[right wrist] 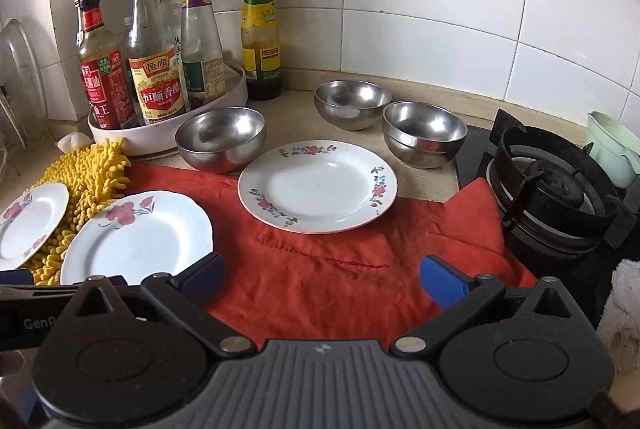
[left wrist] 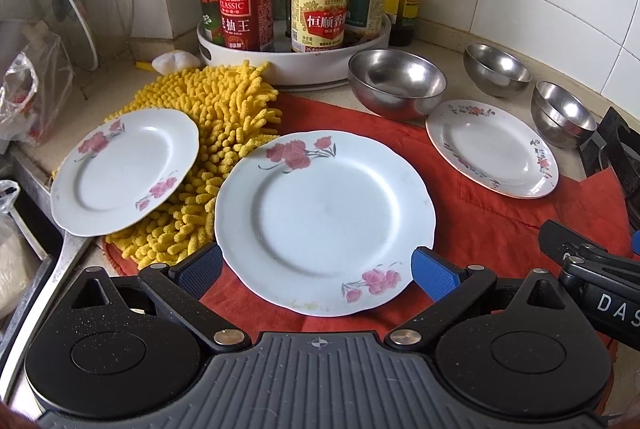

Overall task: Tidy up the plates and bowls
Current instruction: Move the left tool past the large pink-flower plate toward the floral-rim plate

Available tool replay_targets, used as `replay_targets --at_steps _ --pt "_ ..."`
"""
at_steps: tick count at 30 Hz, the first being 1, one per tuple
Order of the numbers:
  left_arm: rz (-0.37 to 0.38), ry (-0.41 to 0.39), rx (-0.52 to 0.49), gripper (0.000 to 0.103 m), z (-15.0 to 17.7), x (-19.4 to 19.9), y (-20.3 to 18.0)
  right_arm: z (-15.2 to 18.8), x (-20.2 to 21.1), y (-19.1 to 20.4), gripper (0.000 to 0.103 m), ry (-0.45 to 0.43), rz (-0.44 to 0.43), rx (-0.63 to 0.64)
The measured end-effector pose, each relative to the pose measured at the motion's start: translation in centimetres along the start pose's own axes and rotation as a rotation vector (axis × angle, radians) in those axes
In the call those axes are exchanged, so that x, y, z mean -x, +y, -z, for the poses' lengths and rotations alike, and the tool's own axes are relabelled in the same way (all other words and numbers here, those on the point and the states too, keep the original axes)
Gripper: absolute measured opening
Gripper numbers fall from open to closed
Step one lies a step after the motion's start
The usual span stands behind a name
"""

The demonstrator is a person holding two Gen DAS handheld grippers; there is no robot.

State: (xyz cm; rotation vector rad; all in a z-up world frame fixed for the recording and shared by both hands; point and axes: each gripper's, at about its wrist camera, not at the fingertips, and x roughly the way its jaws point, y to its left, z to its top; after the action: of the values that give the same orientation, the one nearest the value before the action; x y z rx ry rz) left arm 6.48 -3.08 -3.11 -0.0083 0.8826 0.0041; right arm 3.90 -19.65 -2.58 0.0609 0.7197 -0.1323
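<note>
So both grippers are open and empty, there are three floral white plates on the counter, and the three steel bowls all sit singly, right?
Not quite. The right wrist view shows the steel bowl nearest the stove is two bowls nested together, not one sitting singly. The rest holds: left gripper and right gripper are open and empty, and three floral white plates are on the counter.

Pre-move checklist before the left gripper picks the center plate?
1. Left gripper open: ok.
2. Fingers straddle the center plate: ok; depth over the rim: cannot tell.
3. Right gripper open, holding nothing: ok.
4. Center plate empty: ok.
5. Left plate flat: not ok, tilted on the yellow mitt.
6. Bowls stacked: not ok; rightmost bowl looks nested, two others apart.
</note>
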Motion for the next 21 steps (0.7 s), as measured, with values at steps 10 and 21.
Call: replay_targets --at_steps 10,21 --pt "-0.021 0.001 0.016 0.101 -0.2 -0.2 0.3 -0.3 -0.7 0.5 0.100 0.007 -0.026 0.012" --pt "-0.037 0.000 0.032 0.101 -0.4 -0.4 0.9 -0.6 -1.3 1.1 0.100 0.010 -0.050 0.024"
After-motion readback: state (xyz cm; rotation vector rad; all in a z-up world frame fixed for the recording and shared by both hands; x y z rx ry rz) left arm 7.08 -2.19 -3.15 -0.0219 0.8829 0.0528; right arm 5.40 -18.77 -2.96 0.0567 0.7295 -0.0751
